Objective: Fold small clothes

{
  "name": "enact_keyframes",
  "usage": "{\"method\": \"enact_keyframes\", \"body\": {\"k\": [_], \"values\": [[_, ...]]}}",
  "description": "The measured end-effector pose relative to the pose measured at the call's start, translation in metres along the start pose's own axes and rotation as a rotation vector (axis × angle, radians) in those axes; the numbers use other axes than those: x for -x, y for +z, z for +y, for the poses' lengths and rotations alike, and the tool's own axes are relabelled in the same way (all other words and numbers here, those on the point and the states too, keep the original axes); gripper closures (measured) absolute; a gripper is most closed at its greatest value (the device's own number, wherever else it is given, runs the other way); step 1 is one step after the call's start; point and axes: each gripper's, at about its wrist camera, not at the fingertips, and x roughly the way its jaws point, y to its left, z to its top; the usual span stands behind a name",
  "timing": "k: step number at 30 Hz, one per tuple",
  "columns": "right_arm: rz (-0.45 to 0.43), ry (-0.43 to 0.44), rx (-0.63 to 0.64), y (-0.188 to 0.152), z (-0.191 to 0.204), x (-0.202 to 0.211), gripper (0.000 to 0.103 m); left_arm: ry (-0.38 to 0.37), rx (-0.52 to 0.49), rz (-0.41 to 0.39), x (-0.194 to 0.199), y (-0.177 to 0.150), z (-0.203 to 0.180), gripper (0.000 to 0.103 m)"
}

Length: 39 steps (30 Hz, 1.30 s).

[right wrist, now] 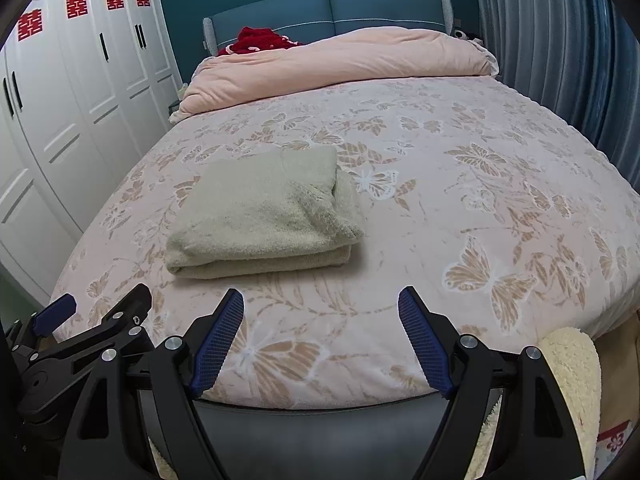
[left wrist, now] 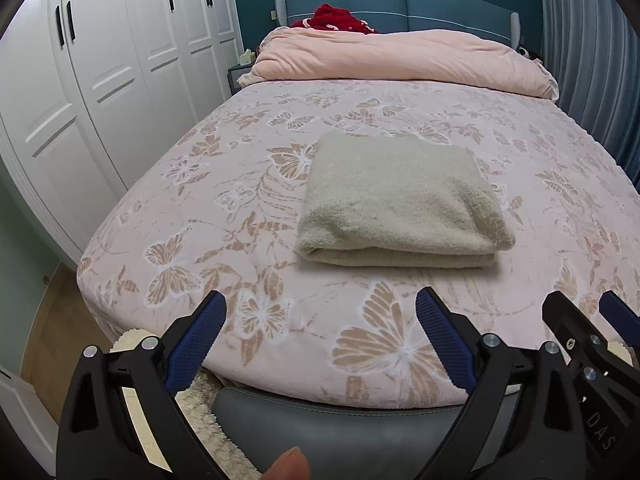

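Lying alone on the pink butterfly-patterned bedspread [left wrist: 248, 184] is one folded beige fleecy garment [left wrist: 396, 204], well beyond both tools. The left gripper [left wrist: 320, 304] and right gripper [right wrist: 320, 300] each hang over the bed's near edge, jaws spread wide, holding and touching nothing.

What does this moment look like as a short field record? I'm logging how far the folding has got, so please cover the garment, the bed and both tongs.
garment: beige knit garment, folded into a thick rectangle, lying flat
surface: pink butterfly-print bedspread
left tongs: open, nothing between the pads, above the near bed edge, apart from the garment
right tongs: open, nothing held, near bed edge, garment ahead and to their left
behind: rolled pink duvet, red cloth by the headboard
fold status: looks done, nothing gripped
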Motion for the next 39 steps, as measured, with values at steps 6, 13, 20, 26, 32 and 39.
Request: {"method": "enact_keyframes", "body": {"k": [6, 13, 20, 26, 32, 39], "values": [[0.008, -0.01, -0.002, -0.002, 0.001, -0.003, 0.025, 0.002, 0.003, 0.009, -0.002, -0.001, -0.002, 0.01], [0.011, -0.012, -0.003, -0.002, 0.001, -0.004, 0.025, -0.003, 0.006, 0.018, -0.005, -0.001, -0.001, 0.01], [0.012, -0.011, -0.005, -0.002, 0.001, -0.005, 0.025, -0.012, 0.01, 0.024, -0.009, -0.002, 0.002, 0.01], [0.018, -0.018, -0.008, -0.006, 0.0, -0.008, 0.025, -0.016, -0.003, 0.017, -0.011, -0.002, 0.001, 0.008], [0.023, -0.024, -0.011, -0.006, 0.0, -0.009, 0.025, -0.023, -0.002, 0.019, -0.013, -0.003, 0.001, 0.008], [0.021, -0.03, -0.015, -0.007, 0.001, -0.008, 0.025, -0.022, 0.008, 0.023, -0.013, -0.006, 0.002, 0.009]]}}
